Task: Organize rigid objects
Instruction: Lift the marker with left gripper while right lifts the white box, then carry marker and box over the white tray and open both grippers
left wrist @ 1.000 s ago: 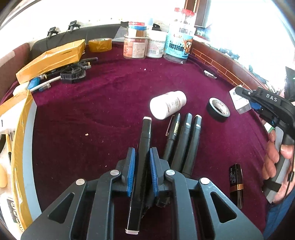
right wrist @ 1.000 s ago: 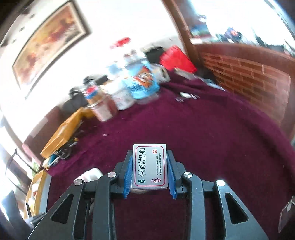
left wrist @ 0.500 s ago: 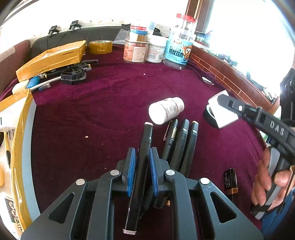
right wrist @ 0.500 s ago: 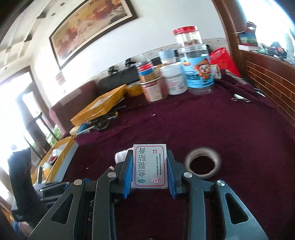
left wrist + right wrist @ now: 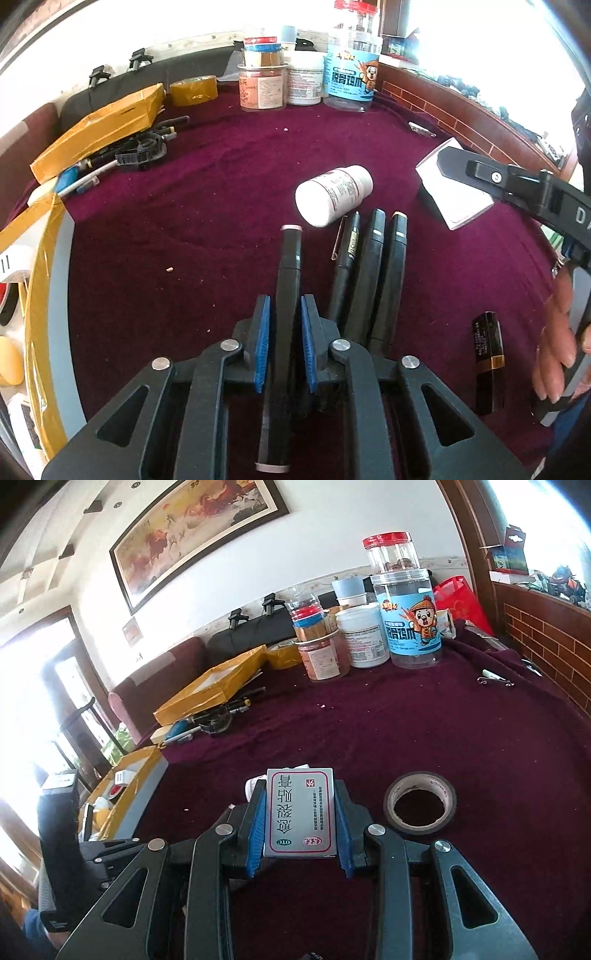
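My left gripper is shut on a black marker that points away from me above the maroon cloth. Just right of it three black pens lie side by side. A white pill bottle lies on its side beyond them. My right gripper is shut on a small grey medicine box with red-framed print; the left wrist view shows that box at the right, held off the cloth. A black tape roll lies to the right of the box.
A black and gold lipstick case lies at the right. Jars stand at the table's far edge, with a yellow taped box, a tape roll and tools at the far left. A brick ledge borders the right side.
The right gripper with its box has swung leftward over the table and rolled level, now covering the black tape roll in the left wrist view. The left gripper and marker stayed put.
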Motion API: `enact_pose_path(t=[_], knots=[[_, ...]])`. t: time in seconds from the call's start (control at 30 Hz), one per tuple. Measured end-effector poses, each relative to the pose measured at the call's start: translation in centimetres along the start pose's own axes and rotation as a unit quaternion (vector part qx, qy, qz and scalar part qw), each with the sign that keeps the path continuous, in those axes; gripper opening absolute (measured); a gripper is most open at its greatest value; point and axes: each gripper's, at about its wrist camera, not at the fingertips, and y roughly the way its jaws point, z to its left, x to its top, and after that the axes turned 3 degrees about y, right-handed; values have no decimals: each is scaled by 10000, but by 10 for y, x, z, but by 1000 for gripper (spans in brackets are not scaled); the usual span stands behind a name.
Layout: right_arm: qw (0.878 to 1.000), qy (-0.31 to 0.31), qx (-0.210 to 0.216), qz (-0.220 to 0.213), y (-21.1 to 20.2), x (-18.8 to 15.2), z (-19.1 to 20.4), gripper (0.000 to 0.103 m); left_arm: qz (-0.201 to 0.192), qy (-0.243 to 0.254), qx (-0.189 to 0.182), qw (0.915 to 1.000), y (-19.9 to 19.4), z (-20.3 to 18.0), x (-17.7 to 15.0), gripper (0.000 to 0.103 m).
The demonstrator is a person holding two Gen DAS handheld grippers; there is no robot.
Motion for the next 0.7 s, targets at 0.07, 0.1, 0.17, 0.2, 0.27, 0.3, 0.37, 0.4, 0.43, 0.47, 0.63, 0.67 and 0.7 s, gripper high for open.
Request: enact_pose_path(t=[0.07, 0.1, 0.17, 0.2, 0.27, 0.3, 0.37, 0.4, 0.43, 0.47, 0.63, 0.67, 0.7], knots=[[10000, 16, 45, -7, -1, 0, 0, 29, -71, -244, -138, 9996, -2, 9, 0, 12], [10000, 31, 85, -1, -1, 0, 0, 29, -138, -385, -181, 9990, -4, 14, 0, 12], [9999, 38, 120, 9, -1, 0, -1, 29, -321, -582, -257, 9975, -9, 22, 0, 12], [9999, 28, 119, 10, -1, -1, 0, 29, -432, -630, -221, 9968, -13, 24, 1, 12], [9999, 22, 153, 2, -1, -1, 1, 29, -606, -647, -148, 9960, -20, 24, 3, 12], [9999, 1, 158, -11, -1, -1, 1, 29, -688, -652, -120, 9954, -24, 23, 3, 12], [9999, -50, 121, -30, -1, -1, 2, 29, -757, -660, -104, 9949, -30, 21, 4, 12], [9999, -83, 103, -27, 0, -2, 3, 29, -762, -677, -105, 9947, -31, 21, 4, 12], [9999, -114, 87, -23, 1, -2, 3, 29, -760, -694, -119, 9946, -33, 20, 4, 12], [9999, -161, 51, -28, 2, -3, 4, 29, -772, -721, -134, 9943, -36, 20, 4, 12], [9993, -343, -99, -92, 2, -4, 7, 29, -920, -937, -271, 9910, -61, 28, 0, 12], [9991, -384, -135, -105, 2, -5, 7, 29, -975, -940, -295, 9903, -68, 30, -1, 12], [9988, -431, -189, -126, 3, -5, 8, 29, -1034, -927, -309, 9898, -75, 32, -1, 12]])
